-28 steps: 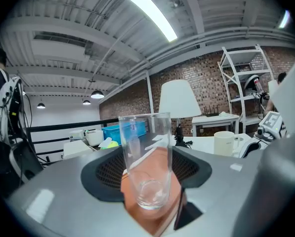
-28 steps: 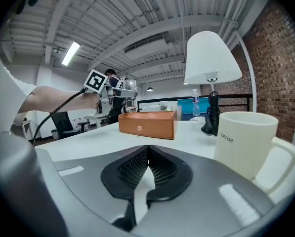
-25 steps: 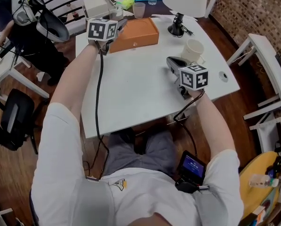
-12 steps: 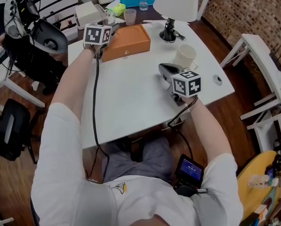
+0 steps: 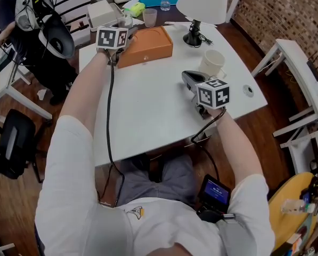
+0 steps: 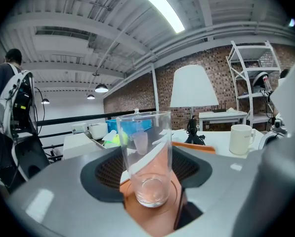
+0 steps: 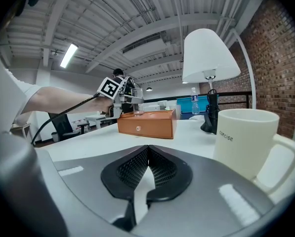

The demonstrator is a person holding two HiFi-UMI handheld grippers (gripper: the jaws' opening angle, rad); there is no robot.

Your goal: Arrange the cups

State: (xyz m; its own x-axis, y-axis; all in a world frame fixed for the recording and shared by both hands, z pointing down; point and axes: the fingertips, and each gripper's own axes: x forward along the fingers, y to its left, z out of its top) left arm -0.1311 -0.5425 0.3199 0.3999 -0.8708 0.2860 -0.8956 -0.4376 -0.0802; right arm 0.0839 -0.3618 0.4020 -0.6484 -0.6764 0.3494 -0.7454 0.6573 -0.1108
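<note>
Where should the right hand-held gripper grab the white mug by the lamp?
Probably the handle: the white mug stands upright and its handle juts out to the right in the right gripper view, clear of the lamp. Come in level from that side with the right hand-held gripper, opening its shut jaws first. The body looks wide for them.

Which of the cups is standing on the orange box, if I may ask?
The clear glass, between the jaws of the left gripper. The white mug stands on the table by the right gripper, and the plastic cup beyond the box.
</note>
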